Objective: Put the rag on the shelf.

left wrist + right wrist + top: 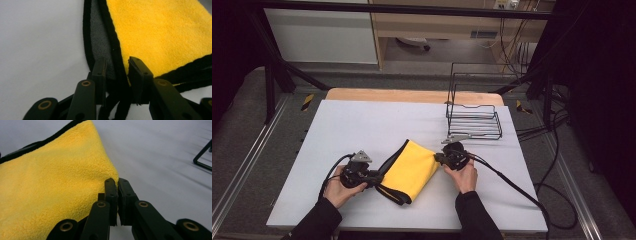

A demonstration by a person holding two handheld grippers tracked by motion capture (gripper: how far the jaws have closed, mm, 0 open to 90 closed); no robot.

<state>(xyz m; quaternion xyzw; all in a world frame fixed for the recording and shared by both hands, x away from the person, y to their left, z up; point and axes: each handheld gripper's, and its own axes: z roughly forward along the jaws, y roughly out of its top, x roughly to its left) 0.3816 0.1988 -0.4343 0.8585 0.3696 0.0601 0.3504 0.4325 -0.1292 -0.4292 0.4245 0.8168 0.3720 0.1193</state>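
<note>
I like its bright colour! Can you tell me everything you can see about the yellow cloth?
The yellow cloth is soft and fluffy, like fleece, with a black sewn border and a grey underside that peeks out at one edge. It lies folded over on the white table, near the person's side. The left gripper has its jaws around the black-edged layers at one end. The right gripper is shut on the fold at the other end. Nothing else touches it.
</note>
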